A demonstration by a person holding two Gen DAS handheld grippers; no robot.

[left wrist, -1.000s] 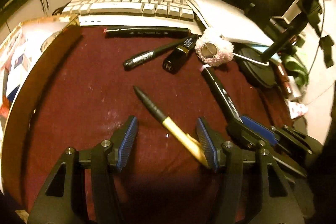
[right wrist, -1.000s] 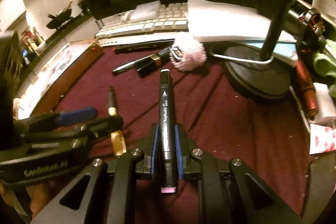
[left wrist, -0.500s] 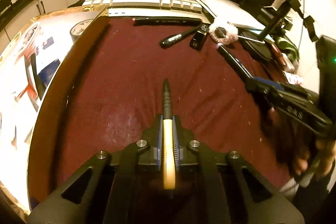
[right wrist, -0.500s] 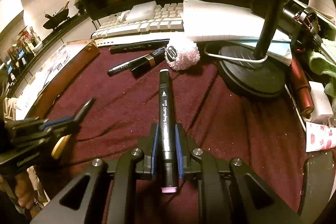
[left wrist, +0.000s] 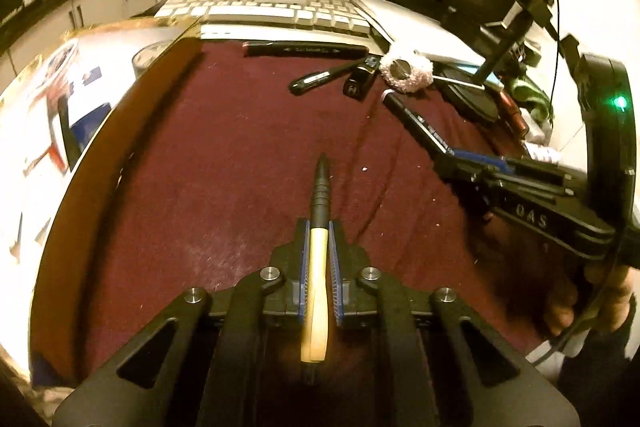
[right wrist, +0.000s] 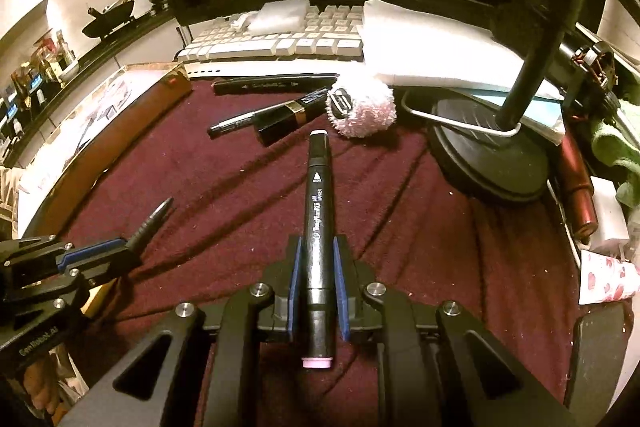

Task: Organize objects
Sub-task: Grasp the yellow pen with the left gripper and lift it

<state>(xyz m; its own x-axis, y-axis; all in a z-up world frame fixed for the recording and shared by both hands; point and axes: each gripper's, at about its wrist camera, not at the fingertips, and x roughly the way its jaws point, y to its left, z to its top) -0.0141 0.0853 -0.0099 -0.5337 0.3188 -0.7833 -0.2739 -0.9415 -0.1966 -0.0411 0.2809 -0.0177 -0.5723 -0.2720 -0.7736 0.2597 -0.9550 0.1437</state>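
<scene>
My left gripper is shut on a pen with a yellow barrel and black ribbed tip, held above the maroon cloth. In the right wrist view that left gripper sits low at the left, the pen tip poking out of it. My right gripper is shut on a black art marker with a pink end cap. The left wrist view shows the right gripper and its marker at the right. A person's hand grips each handle.
At the cloth's far edge lie a long black marker, a thin black pen, a black and gold lipstick and a pink fluffy roller. Behind them is a white keyboard; a black stand base is at the right.
The left gripper closed on the yellow pen, which lay between its open jaws, lifted it and moved left, away from the right gripper. The right gripper kept still with its marker.
</scene>
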